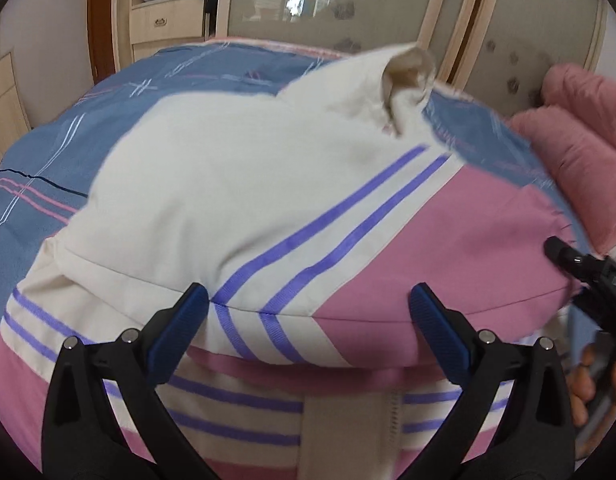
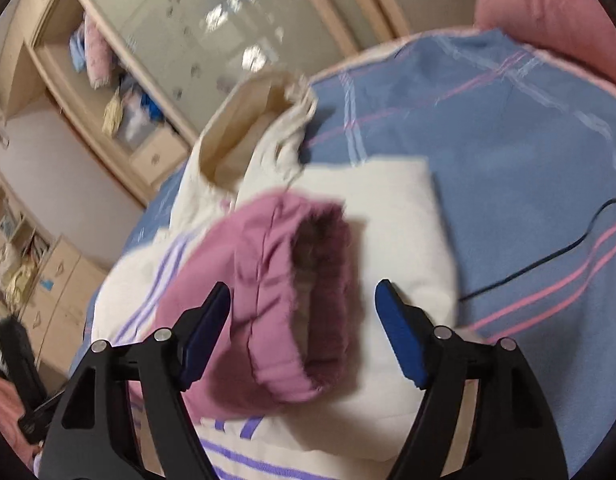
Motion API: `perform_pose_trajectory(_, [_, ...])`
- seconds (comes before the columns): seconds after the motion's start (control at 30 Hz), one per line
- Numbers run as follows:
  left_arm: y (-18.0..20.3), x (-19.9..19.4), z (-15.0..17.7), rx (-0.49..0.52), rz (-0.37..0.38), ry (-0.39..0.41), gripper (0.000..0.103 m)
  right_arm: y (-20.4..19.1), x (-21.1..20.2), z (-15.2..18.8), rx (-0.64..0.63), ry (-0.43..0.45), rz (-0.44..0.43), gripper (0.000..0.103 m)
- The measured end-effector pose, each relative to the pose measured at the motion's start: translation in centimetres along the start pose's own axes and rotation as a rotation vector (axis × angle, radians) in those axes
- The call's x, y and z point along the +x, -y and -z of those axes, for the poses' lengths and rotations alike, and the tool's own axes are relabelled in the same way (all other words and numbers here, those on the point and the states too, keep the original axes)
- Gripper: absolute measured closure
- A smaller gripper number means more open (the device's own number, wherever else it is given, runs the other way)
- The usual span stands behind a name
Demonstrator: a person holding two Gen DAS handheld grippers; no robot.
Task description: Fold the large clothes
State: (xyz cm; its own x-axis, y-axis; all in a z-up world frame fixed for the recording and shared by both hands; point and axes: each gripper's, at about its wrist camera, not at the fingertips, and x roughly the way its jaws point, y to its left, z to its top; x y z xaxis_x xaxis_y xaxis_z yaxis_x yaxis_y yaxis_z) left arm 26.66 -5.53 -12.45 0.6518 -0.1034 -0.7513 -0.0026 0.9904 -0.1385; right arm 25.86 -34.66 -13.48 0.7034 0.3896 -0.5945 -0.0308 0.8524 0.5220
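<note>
Cream jacket [image 1: 227,184] w/ pink panels and purple stripes lies on the blue bedspread [image 1: 47,152], folded over into a thick bundle. That jacket's our landmark.

Left gripper [image 1: 308,312] sits at the jacket's near fold edge, jaws wide apart, blue pads either side of the purple double stripe, nothing pinched; can't tell if the tips touch the cloth. Beyond the jacket's far end, a cream cuff [image 1: 408,84] sticks up, mouth open.

Right gripper [image 2: 303,320] hovers over the jacket's pink sleeve cuff [image 2: 291,300], jaws spread. Cuff lies between the pads but neither pad presses it, so no grip. Frame's blurry.

Past the jacket's right side in the left-wrist view: pink blanket [image 1: 580,152], rolled up. Behind the jacket's far end, wardrobe [image 1: 348,8] w/ frosted doors. A thin dark cable [image 2: 548,256] runs over the bedspread right of the jacket in the right-wrist view.
</note>
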Motion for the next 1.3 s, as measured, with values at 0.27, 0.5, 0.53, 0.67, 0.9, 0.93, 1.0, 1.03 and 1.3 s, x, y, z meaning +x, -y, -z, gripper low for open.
perform_pose_trajectory(0.27, [0.1,3.2,-0.7,-0.014,-0.088,0.018,0.002,-3.0,-0.2,0.2,-0.156,0.142,0.061,0.076])
perform_pose_trajectory(0.5, [0.9,1.9,-0.8,-0.013,-0.106,0.029,0.002,-0.7,2.3,-0.4,-0.084,0.069,0.121,0.072])
perform_pose_trajectory(0.53, [0.7,1.2,-0.7,-0.020,-0.091,0.045,0.002,-0.7,2.2,-0.5,-0.080,0.066,0.126,0.069])
perform_pose_trajectory(0.67, [-0.7,-0.8,-0.8,-0.074,-0.026,0.120,0.002,-2.2,-0.2,-0.1,-0.119,0.188,0.301,0.033])
perform_pose_trajectory(0.9, [-0.8,1.0,-1.2,-0.048,-0.101,0.109,0.002,-7.7,-1.3,2.4,-0.373,0.309,0.338,0.050])
perform_pose_trajectory(0.93, [-0.1,2.0,-0.8,0.009,-0.148,0.100,0.002,-8.2,-0.1,2.8,-0.406,0.253,0.354,0.050])
perform_pose_trajectory(1.0, [0.8,2.7,-0.2,0.058,-0.206,0.111,0.002,-7.7,4.1,3.9,-0.464,0.088,0.471,0.050])
perform_pose_trajectory(1.03, [1.0,2.8,-0.2,0.060,-0.213,0.110,0.002,-7.3,5.1,3.9,-0.459,0.054,0.488,0.050])
perform_pose_trajectory(1.3, [1.6,1.0,-0.4,0.023,-0.238,0.173,0.002,-5.8,5.8,2.9,-0.396,0.001,0.479,0.049])
